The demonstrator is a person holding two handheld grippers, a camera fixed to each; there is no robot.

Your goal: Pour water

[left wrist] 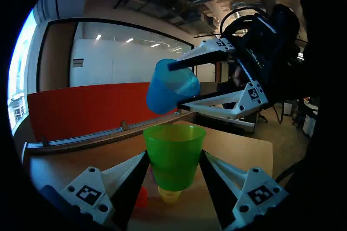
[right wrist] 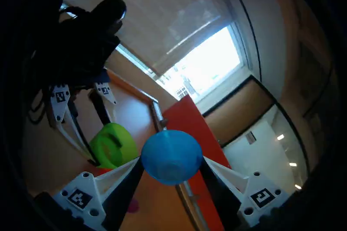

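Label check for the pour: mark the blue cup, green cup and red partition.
blue cup (left wrist: 171, 87): left gripper view, side wall.
green cup (left wrist: 175, 159): left gripper view, side wall below rim.
red partition (left wrist: 86, 109): left gripper view, flat front face.

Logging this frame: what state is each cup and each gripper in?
green cup: upright, clamped between the left gripper's fingers; contents cannot be told.
blue cup: tilted, held just above the green cup; no stream of water visible.
left gripper: shut on the green cup.
right gripper: shut on the blue cup.
yellow cup: on the table, not gripped.
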